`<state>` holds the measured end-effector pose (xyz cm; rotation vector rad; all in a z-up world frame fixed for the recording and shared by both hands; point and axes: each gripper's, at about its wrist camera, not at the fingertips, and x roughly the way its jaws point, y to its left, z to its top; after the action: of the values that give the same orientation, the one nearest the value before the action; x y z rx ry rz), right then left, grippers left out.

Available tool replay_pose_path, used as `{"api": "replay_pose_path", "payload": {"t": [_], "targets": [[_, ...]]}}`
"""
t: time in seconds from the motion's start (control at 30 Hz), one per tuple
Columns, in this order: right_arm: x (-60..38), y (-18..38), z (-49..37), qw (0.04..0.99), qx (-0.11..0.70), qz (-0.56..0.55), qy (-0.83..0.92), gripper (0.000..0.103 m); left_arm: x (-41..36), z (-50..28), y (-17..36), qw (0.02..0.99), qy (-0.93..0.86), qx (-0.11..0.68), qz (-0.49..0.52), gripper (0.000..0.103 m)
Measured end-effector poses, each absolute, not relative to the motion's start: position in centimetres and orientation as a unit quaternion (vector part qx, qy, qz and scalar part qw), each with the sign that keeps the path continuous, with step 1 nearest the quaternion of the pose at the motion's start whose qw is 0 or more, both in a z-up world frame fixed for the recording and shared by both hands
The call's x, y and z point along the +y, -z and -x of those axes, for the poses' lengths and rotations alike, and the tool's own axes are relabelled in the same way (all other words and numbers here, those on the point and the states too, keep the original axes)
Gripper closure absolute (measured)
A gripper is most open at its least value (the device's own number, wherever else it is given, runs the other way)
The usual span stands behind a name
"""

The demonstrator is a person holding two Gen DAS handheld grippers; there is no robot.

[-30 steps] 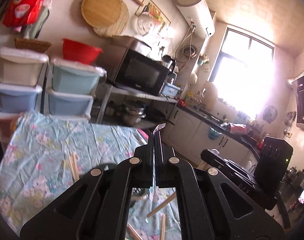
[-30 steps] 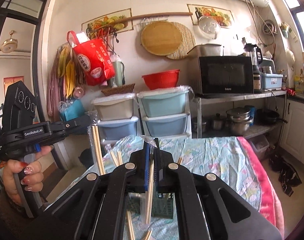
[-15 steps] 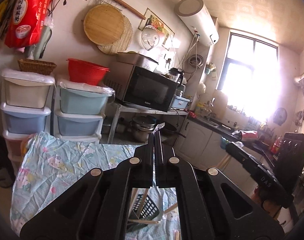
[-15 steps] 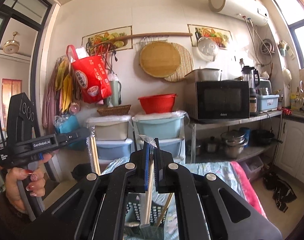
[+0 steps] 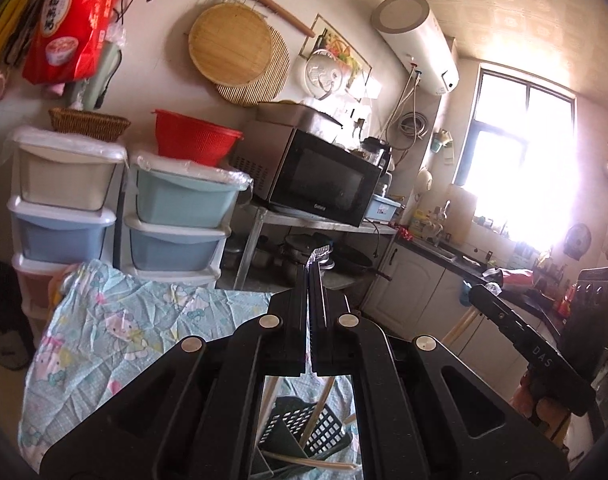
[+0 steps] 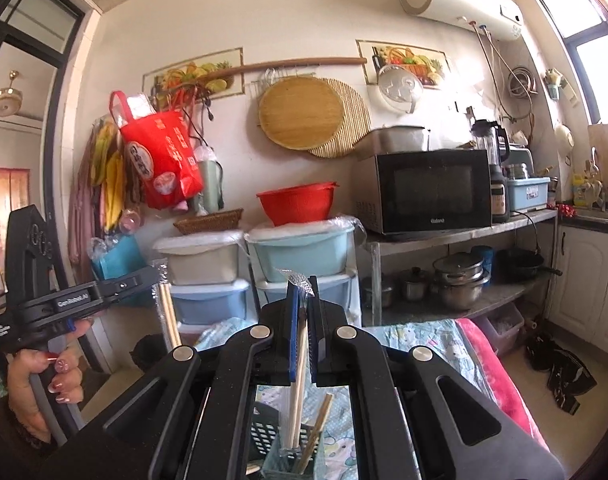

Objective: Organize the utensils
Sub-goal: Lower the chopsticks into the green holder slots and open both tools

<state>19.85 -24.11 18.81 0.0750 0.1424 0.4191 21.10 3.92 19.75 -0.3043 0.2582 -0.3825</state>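
My right gripper (image 6: 301, 280) is shut on a pair of wrapped wooden chopsticks (image 6: 299, 364), held upright with their lower ends inside a dark mesh utensil holder (image 6: 272, 436) below. My left gripper (image 5: 315, 258) is shut on another wrapped pair; only the plastic tip shows between the fingers, and the pair (image 6: 168, 312) hangs below it in the right wrist view. The holder (image 5: 304, 428) with several chopsticks shows under the left gripper. The right gripper (image 5: 503, 312) appears at the right of the left wrist view.
A table with a floral blue cloth (image 5: 116, 336) lies below both grippers. Stacked plastic drawers (image 6: 300, 264) with a red basket (image 6: 298, 202) stand behind it. A microwave (image 6: 427, 190) sits on a metal shelf with pots. Kitchen counter (image 5: 455, 260) at the right.
Both grippers have risen and tilted up over the holder. The loose chopsticks on the cloth have dropped out of view. The right gripper's chopsticks now hang into the holder.
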Motion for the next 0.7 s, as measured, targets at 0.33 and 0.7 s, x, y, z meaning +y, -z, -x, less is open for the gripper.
{"api": "replay_pose_path", "payload": {"t": [0.33,0.7], "targets": [[-22.6,-15.5,-22.0,0.975,0.094,-0.018,-0.201,0.099,3.9,-23.1,-16.1,0.956,0.191,0.154,0.164,0.103],[-21.9,-12.5,-23.3,0.969,0.140,-0.016,-0.201,0.099,3.1,-23.5,-12.9,0.946,0.205,0.179,0.177,0.103]]}}
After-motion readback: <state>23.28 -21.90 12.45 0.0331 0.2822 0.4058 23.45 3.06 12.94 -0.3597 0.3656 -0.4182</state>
